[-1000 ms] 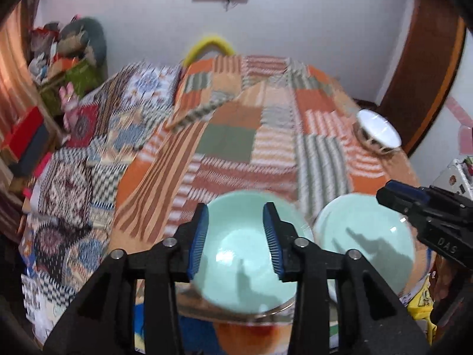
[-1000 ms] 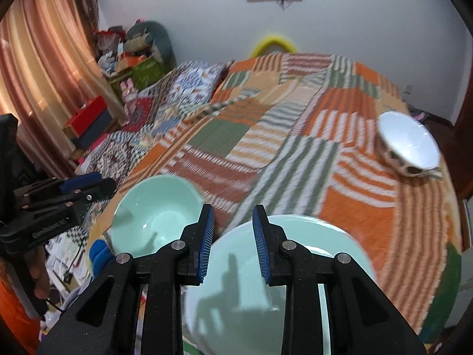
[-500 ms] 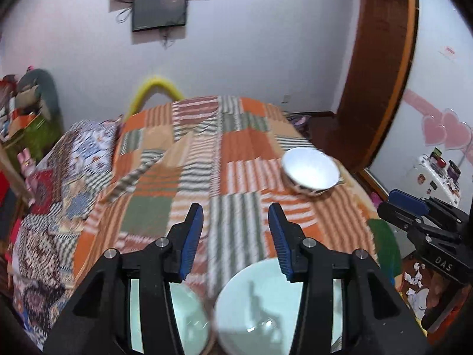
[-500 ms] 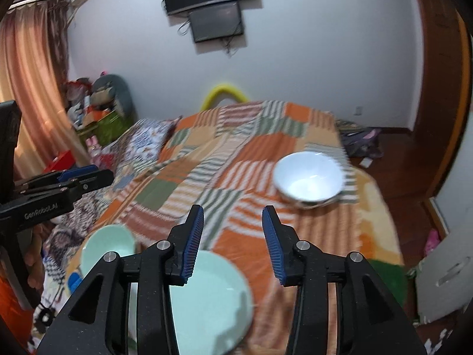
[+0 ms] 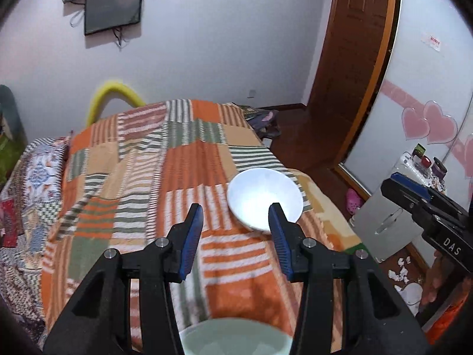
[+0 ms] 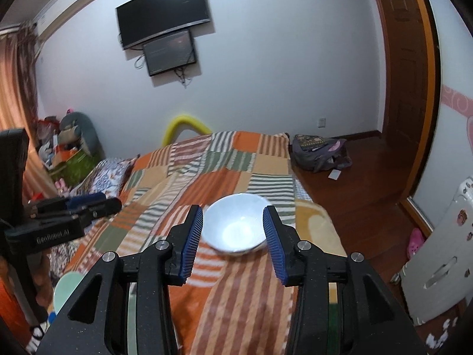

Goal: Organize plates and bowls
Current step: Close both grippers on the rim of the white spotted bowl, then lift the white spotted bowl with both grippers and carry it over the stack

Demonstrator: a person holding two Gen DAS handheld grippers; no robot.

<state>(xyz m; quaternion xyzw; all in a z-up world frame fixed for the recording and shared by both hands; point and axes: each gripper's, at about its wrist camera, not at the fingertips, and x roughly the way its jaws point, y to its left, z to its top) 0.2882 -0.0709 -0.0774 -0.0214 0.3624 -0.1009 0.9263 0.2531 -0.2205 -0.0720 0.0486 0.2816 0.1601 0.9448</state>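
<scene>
A white bowl sits upright on the patchwork bed cover, near the bed's right edge. My left gripper is open and empty, hanging short of the bowl and a little to its left. My right gripper is also open and empty, and the bowl shows in the gap between its fingers, farther off. A mint green dish lies at the near edge below the left gripper. A mint green bowl shows low on the left in the right wrist view.
A grey backpack lies on the wooden floor beyond the bed's right side. A white cabinet stands at the right, by a brown door. Toys and boxes pile up at the far left.
Both grippers rose and swung right, away from the mint green bowl and plate and toward the white bowl. The right gripper's jaws spread wider. The mint dishes slid to the frames' bottom edges.
</scene>
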